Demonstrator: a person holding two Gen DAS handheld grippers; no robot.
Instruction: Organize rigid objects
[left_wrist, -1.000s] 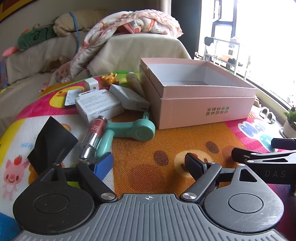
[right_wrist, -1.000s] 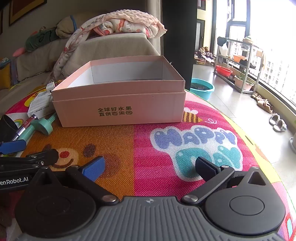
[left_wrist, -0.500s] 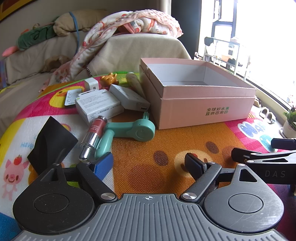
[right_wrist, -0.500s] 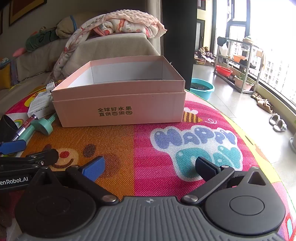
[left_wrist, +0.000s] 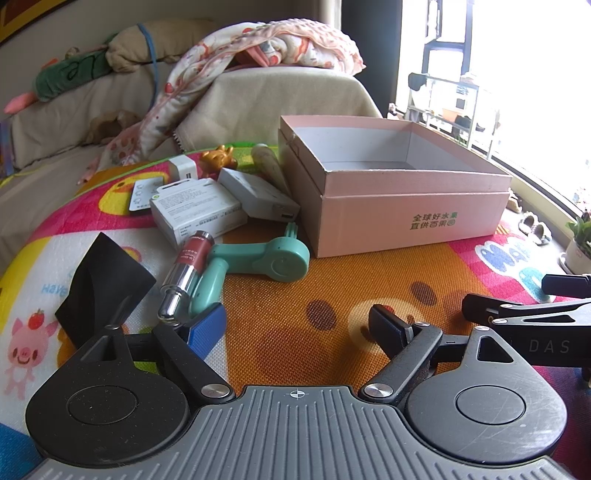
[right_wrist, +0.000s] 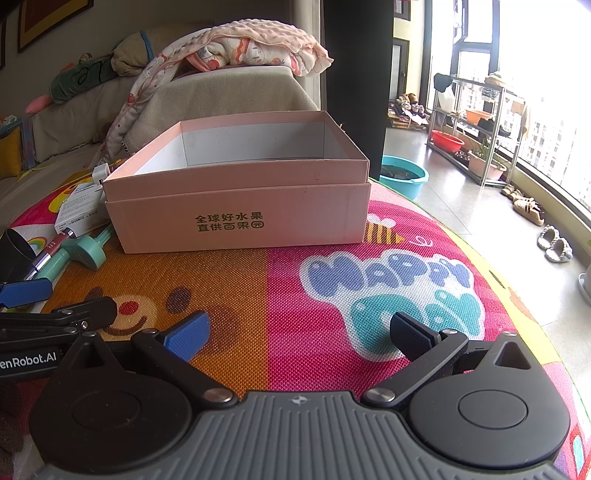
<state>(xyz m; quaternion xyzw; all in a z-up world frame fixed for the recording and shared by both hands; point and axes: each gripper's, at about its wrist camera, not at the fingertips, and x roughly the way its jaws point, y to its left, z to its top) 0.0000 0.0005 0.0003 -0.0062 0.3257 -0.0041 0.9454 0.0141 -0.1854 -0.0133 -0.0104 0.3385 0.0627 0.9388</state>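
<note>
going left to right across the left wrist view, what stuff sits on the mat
black cup → red and silver tube → teal handheld fan → pink box → right gripper poking in at the edge

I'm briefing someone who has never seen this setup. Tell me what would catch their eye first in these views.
The open pink cardboard box stands out first: it sits mid-mat on the colourful play mat, and what shows of its inside is bare. To its left lies a clutter of small things: a mint-green handheld fan, a red and silver tube and white cartons. Both the left gripper and the right gripper are open and hold nothing.
</note>
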